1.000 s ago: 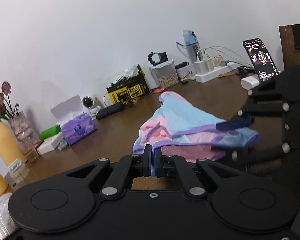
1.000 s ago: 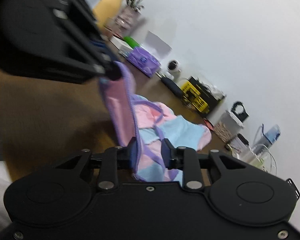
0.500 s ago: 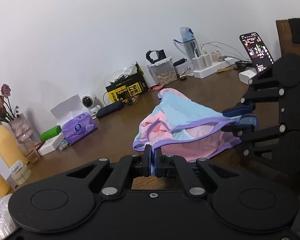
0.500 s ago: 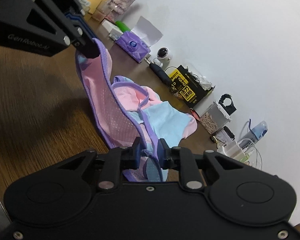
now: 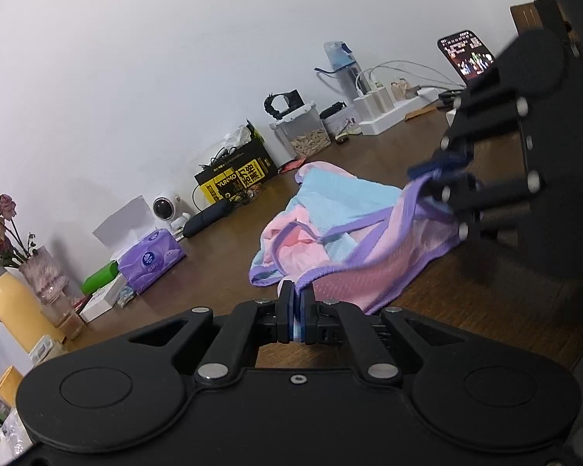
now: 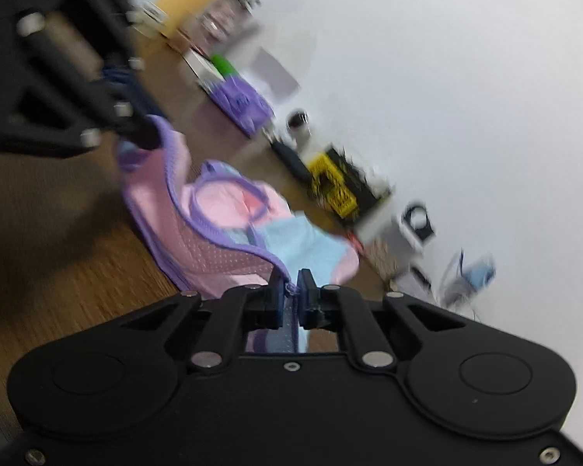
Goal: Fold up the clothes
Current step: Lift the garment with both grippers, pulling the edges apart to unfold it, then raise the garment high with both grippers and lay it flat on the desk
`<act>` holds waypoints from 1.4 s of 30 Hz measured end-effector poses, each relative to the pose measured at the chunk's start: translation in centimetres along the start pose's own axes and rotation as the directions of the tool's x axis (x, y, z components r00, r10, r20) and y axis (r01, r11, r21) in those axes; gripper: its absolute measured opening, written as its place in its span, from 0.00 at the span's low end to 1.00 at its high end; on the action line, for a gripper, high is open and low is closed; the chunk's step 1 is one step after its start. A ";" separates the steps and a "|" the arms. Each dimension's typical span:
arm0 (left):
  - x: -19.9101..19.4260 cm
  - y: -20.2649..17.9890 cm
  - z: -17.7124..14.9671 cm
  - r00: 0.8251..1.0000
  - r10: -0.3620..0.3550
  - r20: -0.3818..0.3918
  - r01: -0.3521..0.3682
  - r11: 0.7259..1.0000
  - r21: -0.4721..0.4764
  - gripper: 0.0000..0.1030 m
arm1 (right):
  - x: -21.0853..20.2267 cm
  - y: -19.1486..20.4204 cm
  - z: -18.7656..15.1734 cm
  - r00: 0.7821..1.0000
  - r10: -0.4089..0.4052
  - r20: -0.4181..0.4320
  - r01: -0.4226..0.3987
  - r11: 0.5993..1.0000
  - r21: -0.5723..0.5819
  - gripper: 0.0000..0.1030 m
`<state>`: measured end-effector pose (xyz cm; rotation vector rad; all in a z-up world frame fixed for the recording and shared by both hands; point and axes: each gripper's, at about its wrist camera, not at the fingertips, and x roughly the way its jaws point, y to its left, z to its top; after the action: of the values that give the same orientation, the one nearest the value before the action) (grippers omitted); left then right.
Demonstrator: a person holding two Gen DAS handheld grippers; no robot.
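One garment (image 5: 342,229) on table (image 5: 221,268); two grippers: left gripper (image 5: 296,312) and right gripper (image 6: 290,299) each clamped on hem.

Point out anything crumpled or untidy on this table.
The pink and blue garment lies bunched on the wooden table, not flat, one purple-trimmed edge pinched by the left hand-held gripper and the right hand-held gripper. Nothing looks spilled.

Along the wall stand a yellow flask (image 5: 7,306), purple tissue pack (image 5: 151,258), webcam (image 5: 163,207), and phone (image 5: 466,56).
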<state>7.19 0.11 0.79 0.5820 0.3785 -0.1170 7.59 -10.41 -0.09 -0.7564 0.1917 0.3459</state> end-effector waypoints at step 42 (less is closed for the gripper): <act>3.6 0.8 2.5 0.998 -0.028 0.061 0.028 1.000 -0.002 0.06 | -1.8 -4.5 -1.6 0.994 0.024 -0.104 0.005 0.961 0.277 0.08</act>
<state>11.43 -0.65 1.73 0.5688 0.3275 -0.1609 7.52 -15.05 2.17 -0.4970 0.3372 0.2805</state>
